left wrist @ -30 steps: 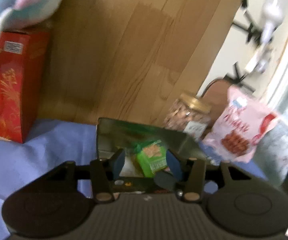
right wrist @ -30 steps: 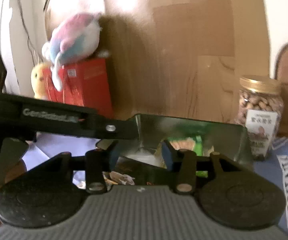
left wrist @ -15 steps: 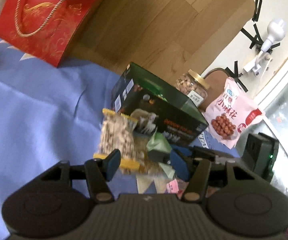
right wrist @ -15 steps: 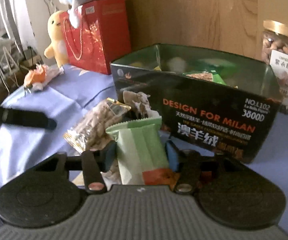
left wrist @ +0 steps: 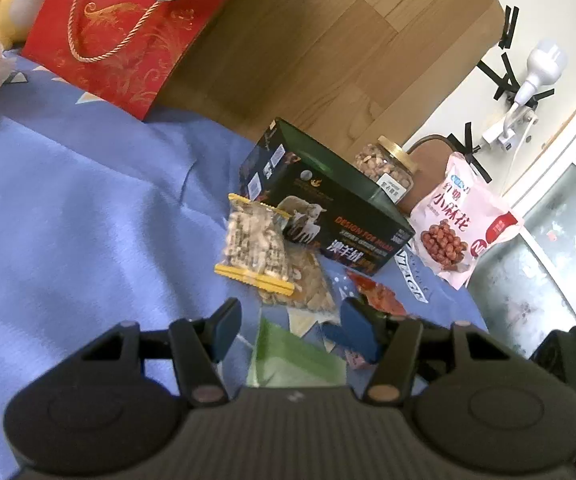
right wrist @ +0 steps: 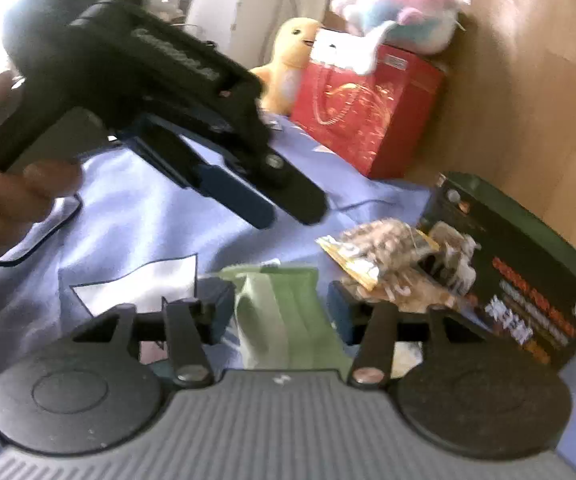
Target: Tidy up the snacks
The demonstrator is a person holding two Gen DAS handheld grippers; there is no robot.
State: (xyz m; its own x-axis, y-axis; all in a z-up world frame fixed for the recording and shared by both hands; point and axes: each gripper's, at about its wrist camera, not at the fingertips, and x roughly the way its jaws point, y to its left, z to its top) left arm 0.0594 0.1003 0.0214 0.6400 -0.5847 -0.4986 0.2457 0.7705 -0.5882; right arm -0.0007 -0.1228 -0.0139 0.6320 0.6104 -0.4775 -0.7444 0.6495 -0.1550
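A pale green snack packet (right wrist: 284,312) lies on the blue cloth (left wrist: 68,220) between the pads of my right gripper (right wrist: 280,310). Its jaws are opening and the pads stand just off the packet's sides. The same green packet (left wrist: 288,356) shows low in the left wrist view, under my left gripper (left wrist: 292,330), which is open and holds nothing. A hand carries that left gripper (right wrist: 288,216) above the cloth. Ahead stands the open dark green box (left wrist: 328,216) (right wrist: 520,264). A clear nut packet with yellow ends (left wrist: 254,248) (right wrist: 380,248) leans on its front.
Another clear packet (left wrist: 308,280) and a red packet (left wrist: 380,296) lie before the box. A nut jar (left wrist: 388,164) and pink bag (left wrist: 456,224) stand to its right. At the back left are a red gift bag (left wrist: 128,36) and a yellow plush toy (right wrist: 288,64).
Both grippers have pulled back from over the box and sunk toward the cloth. The right one has rolled, brought the green packet lower, and spread its jaws wider.
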